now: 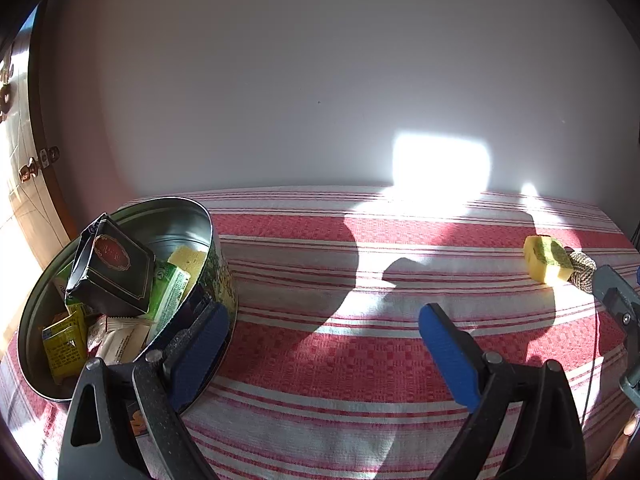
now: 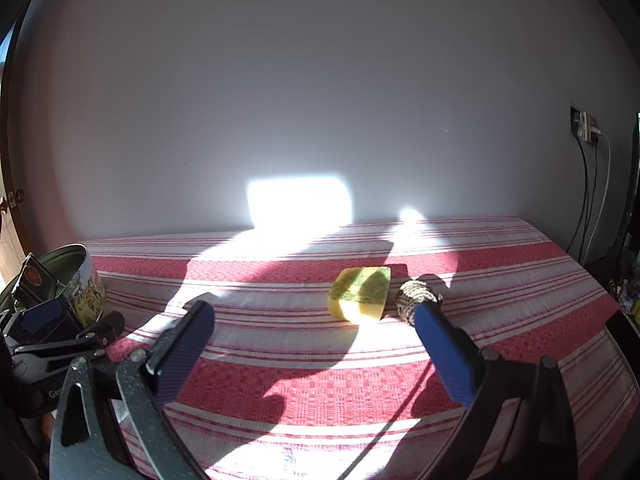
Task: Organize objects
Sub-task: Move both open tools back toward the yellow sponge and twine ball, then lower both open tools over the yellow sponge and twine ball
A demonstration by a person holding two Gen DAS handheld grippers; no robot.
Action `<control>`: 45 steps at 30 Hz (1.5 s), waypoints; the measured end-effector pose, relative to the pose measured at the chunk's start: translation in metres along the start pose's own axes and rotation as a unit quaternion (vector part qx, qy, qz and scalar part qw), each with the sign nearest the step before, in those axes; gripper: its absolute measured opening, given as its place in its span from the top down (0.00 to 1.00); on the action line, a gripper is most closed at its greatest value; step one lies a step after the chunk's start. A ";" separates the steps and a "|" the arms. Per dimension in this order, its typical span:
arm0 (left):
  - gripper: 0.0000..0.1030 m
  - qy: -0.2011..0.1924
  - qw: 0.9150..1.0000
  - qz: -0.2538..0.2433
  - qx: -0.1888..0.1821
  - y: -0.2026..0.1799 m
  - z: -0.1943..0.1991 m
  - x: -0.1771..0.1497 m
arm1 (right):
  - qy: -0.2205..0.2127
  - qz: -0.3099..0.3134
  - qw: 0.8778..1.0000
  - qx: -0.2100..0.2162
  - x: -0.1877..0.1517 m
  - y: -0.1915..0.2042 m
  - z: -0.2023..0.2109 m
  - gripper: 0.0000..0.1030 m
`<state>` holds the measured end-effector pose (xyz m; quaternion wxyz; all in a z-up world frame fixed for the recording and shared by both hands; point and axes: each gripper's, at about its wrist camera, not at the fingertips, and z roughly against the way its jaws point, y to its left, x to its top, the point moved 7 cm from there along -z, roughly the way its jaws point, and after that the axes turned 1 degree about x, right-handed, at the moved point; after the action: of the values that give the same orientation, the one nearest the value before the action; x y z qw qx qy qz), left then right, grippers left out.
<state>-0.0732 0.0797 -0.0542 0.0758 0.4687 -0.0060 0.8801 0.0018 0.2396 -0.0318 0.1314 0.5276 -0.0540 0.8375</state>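
Round tin (image 1: 208,240) stands at the desk's (image 1: 320,352) left, already packed with boxes, evidently the collection point. Left gripper (image 1: 324,344) beside it, fingers spread, empty. Right of tin, well apart: sponge (image 2: 360,294) touching twine ball (image 2: 416,300), uncollected. Right gripper (image 2: 316,344) faces them, fingers spread, empty.

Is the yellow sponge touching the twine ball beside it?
Cannot tell. In the right wrist view the sponge and twine ball look barely apart; the left wrist view shows them overlapping.

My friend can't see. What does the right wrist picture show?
An open claw hovers over a red-and-white striped tablecloth, pointing toward a yellow-and-green sponge beside a small twine ball. A round tin holding boxes sits far left.
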 end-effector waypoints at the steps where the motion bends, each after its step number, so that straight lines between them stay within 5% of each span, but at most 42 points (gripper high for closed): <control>1: 0.05 0.000 1.000 -0.002 -0.001 -0.001 0.000 0.000 | 0.002 0.002 1.000 -0.003 -0.001 -0.003 0.000 0.02; 24: 0.05 0.021 0.997 -0.054 -0.045 -0.070 -0.006 -0.006 | 0.011 -0.033 0.997 -0.075 -0.008 -0.100 0.013 0.05; 45: 0.05 0.048 0.994 -0.071 -0.073 -0.136 -0.028 0.001 | 0.041 -0.044 0.997 -0.057 -0.004 -0.133 -0.015 0.06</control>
<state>-0.0779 0.2165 -0.0776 0.1725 0.4187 -0.0334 0.8910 0.0274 0.3699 -0.0485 0.2006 0.4861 -0.0729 0.8474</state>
